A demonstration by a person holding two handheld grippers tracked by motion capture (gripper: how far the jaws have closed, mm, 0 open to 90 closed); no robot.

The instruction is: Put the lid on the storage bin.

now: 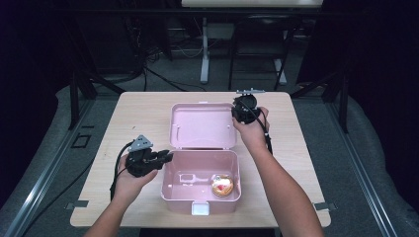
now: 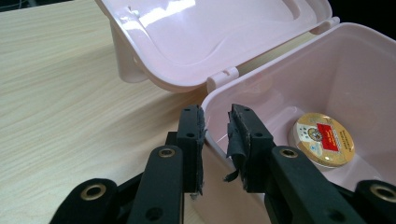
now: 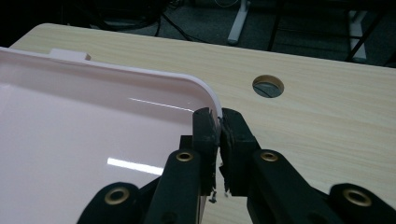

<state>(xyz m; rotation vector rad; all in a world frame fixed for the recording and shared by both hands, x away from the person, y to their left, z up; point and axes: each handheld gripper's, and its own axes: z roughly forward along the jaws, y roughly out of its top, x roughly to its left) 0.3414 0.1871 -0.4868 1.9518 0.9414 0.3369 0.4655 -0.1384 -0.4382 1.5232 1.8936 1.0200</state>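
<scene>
Your right gripper (image 3: pixel 219 116): jaws pressed on rim of pink lid (image 3: pixel 93 121), pinching its corner; lid stands open behind box, at 12 o'clock of table (image 1: pixel 128 113). Your left gripper (image 2: pixel 215 119): jaws straddle left wall of pink box (image 2: pixel 299 88), partly closed, whether pads touch wall unclear. Box sits at table's 6 o'clock. Round gold tin (image 1: pixel 222 186) lies inside box, toward 3 o'clock corner.
</scene>
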